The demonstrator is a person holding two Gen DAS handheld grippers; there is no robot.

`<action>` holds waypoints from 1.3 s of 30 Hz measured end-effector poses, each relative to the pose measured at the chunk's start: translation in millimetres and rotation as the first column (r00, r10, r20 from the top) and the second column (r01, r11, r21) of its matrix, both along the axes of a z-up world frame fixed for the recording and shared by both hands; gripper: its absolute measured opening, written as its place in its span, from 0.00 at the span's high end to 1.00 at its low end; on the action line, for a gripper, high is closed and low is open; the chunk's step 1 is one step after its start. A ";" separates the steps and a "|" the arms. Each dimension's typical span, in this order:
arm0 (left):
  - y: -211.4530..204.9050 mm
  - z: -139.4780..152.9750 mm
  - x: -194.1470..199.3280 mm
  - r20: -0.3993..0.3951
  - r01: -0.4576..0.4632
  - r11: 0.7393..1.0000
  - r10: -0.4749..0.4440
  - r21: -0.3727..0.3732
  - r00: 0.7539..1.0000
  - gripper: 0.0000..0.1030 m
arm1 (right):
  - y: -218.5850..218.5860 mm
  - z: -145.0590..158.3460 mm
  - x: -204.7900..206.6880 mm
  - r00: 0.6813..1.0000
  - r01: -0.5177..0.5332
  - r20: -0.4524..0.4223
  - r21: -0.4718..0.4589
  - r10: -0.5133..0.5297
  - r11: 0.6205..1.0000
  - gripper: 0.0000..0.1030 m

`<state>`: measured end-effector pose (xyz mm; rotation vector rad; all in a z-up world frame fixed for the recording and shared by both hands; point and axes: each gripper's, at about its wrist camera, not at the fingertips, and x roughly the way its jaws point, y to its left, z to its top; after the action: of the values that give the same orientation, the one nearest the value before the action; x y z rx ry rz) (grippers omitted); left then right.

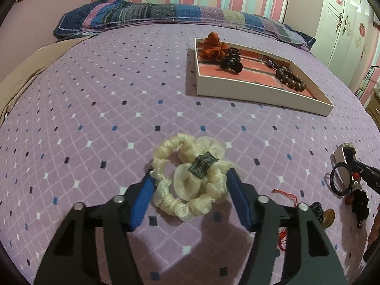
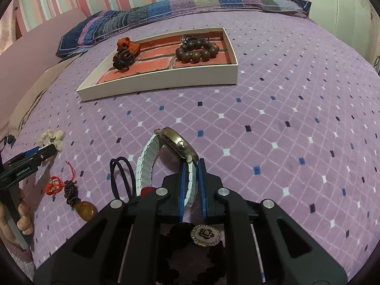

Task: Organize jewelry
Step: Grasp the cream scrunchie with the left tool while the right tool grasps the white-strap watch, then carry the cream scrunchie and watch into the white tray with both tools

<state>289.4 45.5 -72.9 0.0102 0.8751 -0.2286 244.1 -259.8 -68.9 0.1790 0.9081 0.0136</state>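
A cream scrunchie [image 1: 187, 182] with a dark tag lies on the purple bedspread [image 1: 95, 118]. My left gripper [image 1: 191, 172] has its blue pads pressed against both sides of it. My right gripper [image 2: 192, 163] is shut on the white band of a gold-cased watch [image 2: 178, 142], which stands on edge on the bed. The white tray [image 2: 166, 80] with a brick-pattern floor sits further back. It holds an orange scrunchie [image 2: 127, 45], a dark claw clip [image 2: 122, 60] and a wooden bead bracelet [image 2: 197, 51].
Black hair ties [image 2: 121, 175], a red cord charm with an amber pendant [image 2: 86, 210] and a flower brooch [image 2: 205, 235] lie near the right gripper. A patchwork pillow [image 1: 142, 11] lines the far edge. A person's hand [image 2: 23, 213] holds the left gripper's handle.
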 end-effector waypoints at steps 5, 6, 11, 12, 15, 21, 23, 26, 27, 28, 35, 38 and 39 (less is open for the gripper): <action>2.3 -0.5 -0.2 0.000 -0.005 1.000 0.005 -0.004 1.000 0.53 | -1.1 3.6 5.3 1.000 -0.027 -0.014 -0.001 0.027 1.000 0.89; 3.6 -0.7 0.1 0.000 -0.008 1.000 0.008 -0.008 1.000 0.55 | 0.2 4.2 5.5 1.000 -0.028 -0.011 -0.010 0.028 1.000 0.89; 8.6 -0.8 0.2 -0.001 -0.017 1.000 0.017 -0.023 1.000 0.61 | 16.0 16.8 -2.4 0.997 -0.033 0.064 -0.135 0.042 0.990 0.91; 9.2 -0.7 0.0 0.000 -0.017 1.000 0.017 -0.024 1.000 0.62 | 18.9 19.4 -4.1 0.996 -0.035 0.078 -0.163 0.049 0.986 0.91; 11.1 0.3 -0.4 0.000 -0.018 0.999 0.018 -0.034 1.000 0.67 | 28.2 28.0 -7.8 0.991 -0.040 0.115 -0.231 0.068 0.972 0.92; 13.7 4.1 -0.4 0.005 -0.020 0.999 0.021 -0.045 1.000 0.79 | 35.3 40.1 -6.7 0.984 -0.027 0.162 -0.300 0.078 0.954 0.92; 14.9 6.2 -0.9 0.012 -0.025 0.998 0.026 -0.049 1.000 0.82 | 40.8 43.1 -8.0 0.979 -0.020 0.182 -0.345 0.088 0.938 0.92; 15.7 9.9 -0.5 0.017 -0.025 0.998 0.026 -0.060 1.000 0.88 | 45.0 45.1 -7.6 0.976 -0.025 0.191 -0.363 0.100 0.932 0.92; 15.7 11.9 -0.9 0.021 -0.022 0.998 0.023 -0.064 1.000 0.88 | 45.3 45.3 -7.1 0.976 -0.023 0.193 -0.365 0.100 0.931 0.92; 15.2 14.0 -1.5 0.027 -0.022 0.998 0.024 -0.062 0.999 0.88 | 45.1 45.6 -6.2 0.976 -0.022 0.195 -0.364 0.099 0.931 0.92; 11.6 27.2 -4.5 0.061 -0.016 0.998 0.019 -0.055 0.998 0.89 | 54.0 49.7 -9.8 0.962 0.023 0.250 -0.468 0.107 0.883 0.92; 10.6 29.4 -3.4 0.062 -0.018 0.998 0.022 -0.064 0.998 0.89 | 60.0 48.9 -9.9 0.960 -0.007 0.240 -0.490 0.143 0.872 0.92; 9.8 29.5 -3.0 0.060 -0.019 0.998 0.023 -0.067 0.998 0.89 | 60.3 48.0 -9.1 0.960 -0.012 0.237 -0.492 0.147 0.870 0.92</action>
<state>286.4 55.2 -43.4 -0.0534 0.8067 -0.2361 235.0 -199.5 -20.9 -0.3290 0.6220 -0.1124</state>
